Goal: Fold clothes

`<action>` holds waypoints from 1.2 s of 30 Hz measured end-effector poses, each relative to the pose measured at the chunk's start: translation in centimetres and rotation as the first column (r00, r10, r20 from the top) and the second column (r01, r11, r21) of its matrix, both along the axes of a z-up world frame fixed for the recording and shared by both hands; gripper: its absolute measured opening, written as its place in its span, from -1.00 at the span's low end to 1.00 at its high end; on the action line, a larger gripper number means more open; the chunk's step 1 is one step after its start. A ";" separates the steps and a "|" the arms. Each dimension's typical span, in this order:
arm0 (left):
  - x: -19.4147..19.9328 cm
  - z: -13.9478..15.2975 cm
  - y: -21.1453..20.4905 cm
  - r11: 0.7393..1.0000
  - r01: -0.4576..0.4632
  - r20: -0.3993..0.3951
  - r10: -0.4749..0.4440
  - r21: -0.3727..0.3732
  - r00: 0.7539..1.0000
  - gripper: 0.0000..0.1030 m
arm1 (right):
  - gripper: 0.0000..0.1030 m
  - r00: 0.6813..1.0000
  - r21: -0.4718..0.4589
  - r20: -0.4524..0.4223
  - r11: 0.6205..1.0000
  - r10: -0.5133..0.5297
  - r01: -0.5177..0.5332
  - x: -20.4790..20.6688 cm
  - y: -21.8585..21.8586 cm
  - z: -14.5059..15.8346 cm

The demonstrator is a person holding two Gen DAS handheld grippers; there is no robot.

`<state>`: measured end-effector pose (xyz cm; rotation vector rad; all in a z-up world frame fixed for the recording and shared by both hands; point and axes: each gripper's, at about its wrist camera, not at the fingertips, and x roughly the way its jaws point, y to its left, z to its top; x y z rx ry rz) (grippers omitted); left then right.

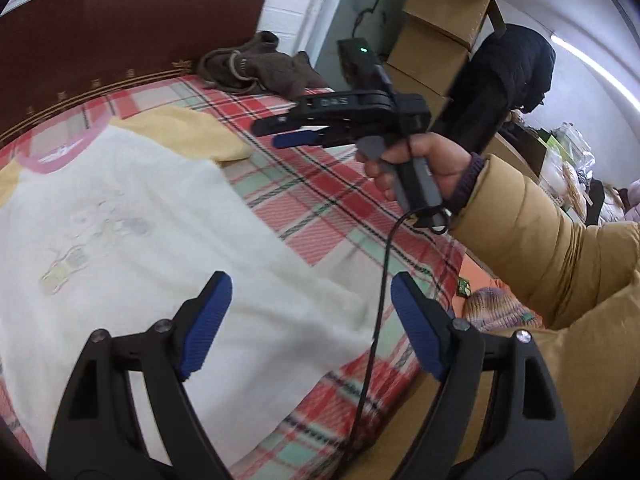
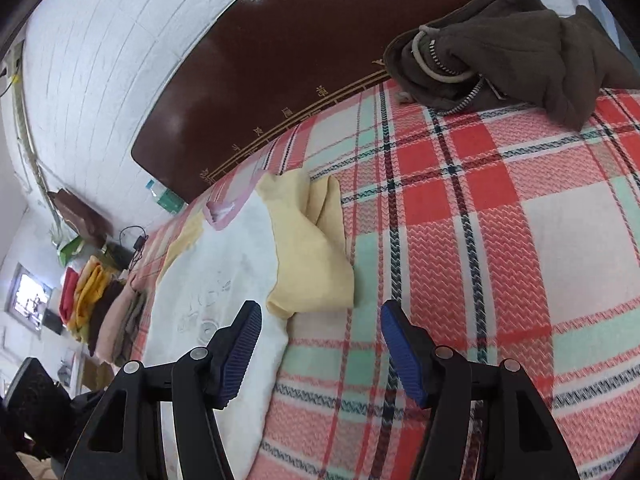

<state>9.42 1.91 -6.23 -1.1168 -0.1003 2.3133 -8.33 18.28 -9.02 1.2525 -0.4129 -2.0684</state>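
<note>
Cream-white child's shirt with yellow sleeves and pink collar lying flat on the red-and-green plaid bedspread, with the left gripper held wide open and empty above its hem and the right gripper, likewise open and empty, above its sleeve-side edge
</note>
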 end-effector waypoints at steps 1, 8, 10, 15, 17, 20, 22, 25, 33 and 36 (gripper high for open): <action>-0.6 -0.3 1.0 1.000 0.005 0.012 -0.005 -0.026 1.000 0.61 | 0.23 1.000 -0.003 0.009 1.000 0.005 -0.005 -0.4 -0.3 -0.2; -3.4 -4.0 2.6 0.981 -0.036 0.144 0.065 -0.191 0.987 0.60 | 0.24 0.995 -0.103 0.011 0.990 0.100 -0.098 -0.6 -0.4 1.5; -3.5 -4.1 2.1 0.986 -0.050 0.162 0.076 -0.161 0.984 0.60 | 0.23 0.989 -0.144 -0.032 0.979 0.143 -0.146 0.6 0.4 3.4; -3.3 -4.9 4.0 0.976 -0.016 0.198 0.060 -0.217 0.978 0.60 | 0.51 0.967 -0.140 -0.173 0.967 0.188 -0.213 2.8 1.4 7.6; -2.8 -5.4 5.4 0.958 0.006 0.184 0.049 -0.287 0.982 0.60 | 0.53 0.963 -0.046 -0.196 0.979 0.185 -0.197 2.3 0.5 7.4; -2.4 -5.7 5.5 0.951 -0.007 0.169 0.062 -0.310 0.984 0.59 | 0.53 0.965 0.105 -0.185 0.980 0.188 -0.171 0.5 -1.6 5.0; -2.2 -5.5 4.7 0.954 -0.032 0.160 0.083 -0.299 0.984 0.38 | 0.52 0.971 0.125 -0.158 0.979 0.180 -0.161 -0.9 -2.5 3.0; -2.0 -5.2 3.5 0.955 -0.075 0.147 0.121 -0.286 0.982 0.03 | 0.52 0.977 0.129 -0.128 0.980 0.168 -0.152 -2.7 -3.3 0.5; -2.7 -5.3 0.3 0.978 -0.151 0.192 0.178 -0.145 0.965 -0.55 | -0.83 0.967 0.122 -0.062 0.963 0.248 -0.239 -3.9 -5.6 -2.1; -2.9 -5.5 -1.2 0.984 -0.177 0.239 0.179 -0.030 0.954 -0.57 | -0.84 0.973 0.042 -0.079 0.976 0.215 -0.212 -3.9 -5.2 -0.1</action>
